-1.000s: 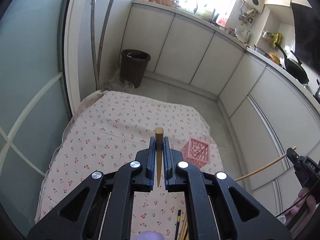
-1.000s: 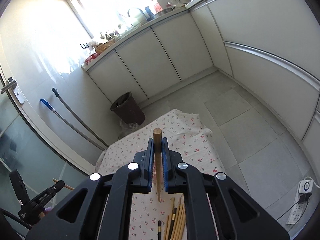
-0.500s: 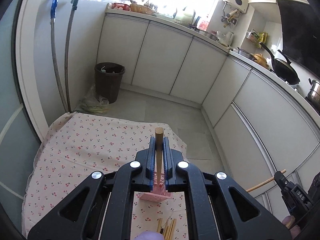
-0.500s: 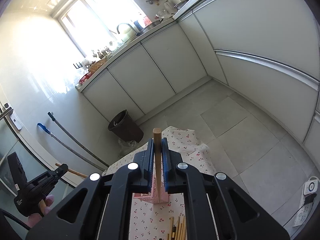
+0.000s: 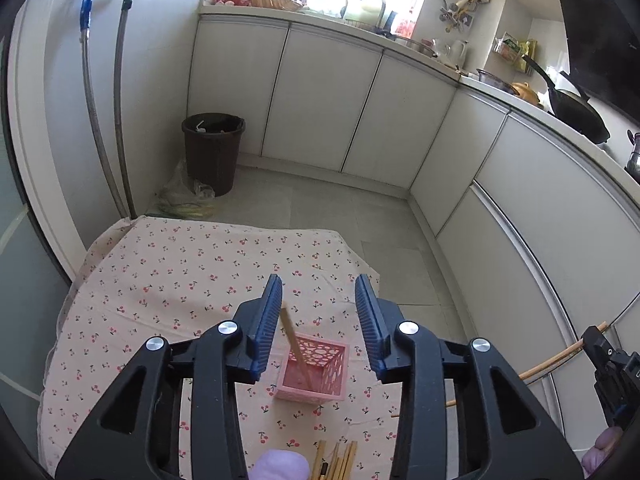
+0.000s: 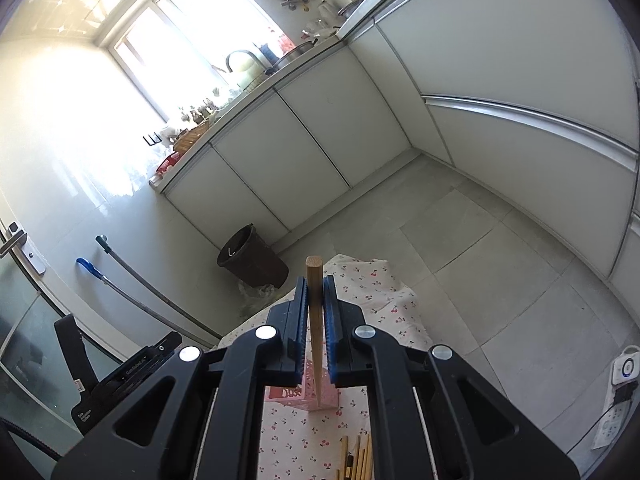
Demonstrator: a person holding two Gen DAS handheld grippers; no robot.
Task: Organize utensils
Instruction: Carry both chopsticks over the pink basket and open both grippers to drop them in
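Observation:
My left gripper (image 5: 318,292) is open above a pink perforated holder (image 5: 312,374) on the cherry-print cloth (image 5: 168,280). A wooden chopstick (image 5: 295,346) stands tilted inside the holder, free of my fingers. My right gripper (image 6: 316,284) is shut on another wooden chopstick (image 6: 315,320), held upright over the pink holder (image 6: 304,394). It also shows at the right edge of the left wrist view (image 5: 600,344), holding its chopstick (image 5: 556,362). Several loose chopsticks (image 5: 338,460) lie near the front edge, also in the right wrist view (image 6: 358,458).
A dark bin (image 5: 212,152) stands on the tiled floor beyond the table. Two mop handles (image 5: 104,112) lean against the left wall. White cabinets (image 5: 360,112) run along the back and right. A socket strip (image 6: 622,380) lies on the floor at right.
My left gripper has opened and let its chopstick drop into the pink holder. My right gripper has moved over the holder, still holding its chopstick.

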